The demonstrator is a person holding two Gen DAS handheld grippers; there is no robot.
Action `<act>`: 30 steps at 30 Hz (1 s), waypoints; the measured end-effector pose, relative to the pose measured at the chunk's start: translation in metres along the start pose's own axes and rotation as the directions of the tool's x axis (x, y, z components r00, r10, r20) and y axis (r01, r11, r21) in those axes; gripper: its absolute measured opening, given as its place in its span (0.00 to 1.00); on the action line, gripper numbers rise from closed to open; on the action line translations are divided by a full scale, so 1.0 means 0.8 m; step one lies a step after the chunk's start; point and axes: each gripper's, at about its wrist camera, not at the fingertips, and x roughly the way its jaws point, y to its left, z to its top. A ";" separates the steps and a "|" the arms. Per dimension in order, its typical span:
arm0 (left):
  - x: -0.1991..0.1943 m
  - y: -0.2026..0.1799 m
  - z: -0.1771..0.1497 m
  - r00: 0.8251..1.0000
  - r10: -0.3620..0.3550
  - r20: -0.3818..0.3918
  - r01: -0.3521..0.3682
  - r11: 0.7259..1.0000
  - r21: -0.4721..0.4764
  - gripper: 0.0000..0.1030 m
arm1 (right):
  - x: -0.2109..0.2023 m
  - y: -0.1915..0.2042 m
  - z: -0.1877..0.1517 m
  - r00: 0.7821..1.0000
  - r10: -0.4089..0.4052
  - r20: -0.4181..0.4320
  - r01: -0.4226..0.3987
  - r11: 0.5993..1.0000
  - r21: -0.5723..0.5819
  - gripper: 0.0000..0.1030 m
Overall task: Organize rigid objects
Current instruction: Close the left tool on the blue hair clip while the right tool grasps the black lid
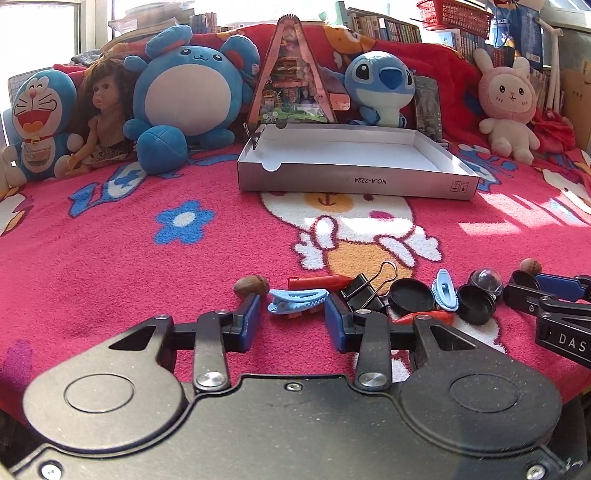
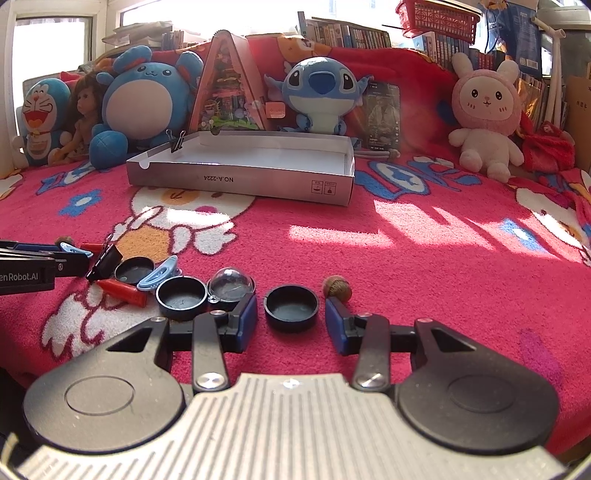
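Small rigid objects lie on the pink blanket. In the left wrist view my left gripper [image 1: 291, 314] is open around a light blue hair clip [image 1: 297, 299], with an acorn [image 1: 251, 286] by its left finger and a black binder clip [image 1: 364, 291], red tube [image 1: 317, 282], black lids [image 1: 412, 295] and a clear dome [image 1: 485, 282] to the right. In the right wrist view my right gripper [image 2: 291, 314] is open around a black lid [image 2: 291, 308], with an acorn [image 2: 337, 287] by its right finger. An open white box [image 2: 240, 177] stands behind.
Plush toys and a doll [image 1: 101, 114] line the back, with a triangular miniature house [image 1: 291, 74] behind the box. A binder clip [image 2: 177, 142] is clipped on the box's left corner. Bookshelves and a red basket [image 2: 439, 16] stand behind. Sunlit blanket [image 2: 443, 240] lies to the right.
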 end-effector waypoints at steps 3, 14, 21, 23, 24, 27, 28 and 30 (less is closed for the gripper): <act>0.003 -0.002 0.001 1.000 -0.001 0.003 0.001 1.000 0.004 0.36 | 0.000 0.000 0.000 1.000 0.000 0.000 0.000 1.000 0.000 0.55; 0.004 0.009 0.004 0.999 -0.047 -0.018 0.046 0.996 -0.072 0.38 | 0.002 0.001 0.001 1.000 0.001 0.003 -0.001 1.000 -0.004 0.55; 0.014 -0.003 0.004 1.000 -0.026 -0.001 0.026 0.999 -0.042 0.38 | 0.002 0.005 0.000 1.000 -0.002 0.007 0.002 1.000 -0.009 0.55; 0.015 -0.004 0.003 1.000 -0.026 0.004 0.026 0.999 -0.035 0.37 | 0.002 0.005 0.000 1.000 -0.003 0.007 0.003 1.000 -0.008 0.55; 0.015 -0.004 0.003 1.000 -0.026 0.005 0.026 0.999 -0.030 0.37 | 0.002 0.005 -0.001 1.000 -0.003 0.007 0.003 1.000 -0.007 0.55; 0.014 -0.006 0.001 1.000 -0.022 0.009 0.022 1.000 -0.009 0.36 | 0.002 0.006 -0.001 1.000 -0.003 0.009 0.003 1.000 -0.009 0.53; 0.013 -0.007 0.001 1.000 -0.019 0.011 0.019 1.000 -0.006 0.36 | 0.002 0.006 -0.001 1.000 -0.001 0.010 0.002 1.000 -0.007 0.50; 0.010 -0.008 0.000 1.000 -0.017 0.012 0.017 1.000 0.001 0.36 | 0.001 0.006 -0.001 1.000 0.006 0.013 -0.006 1.000 -0.003 0.42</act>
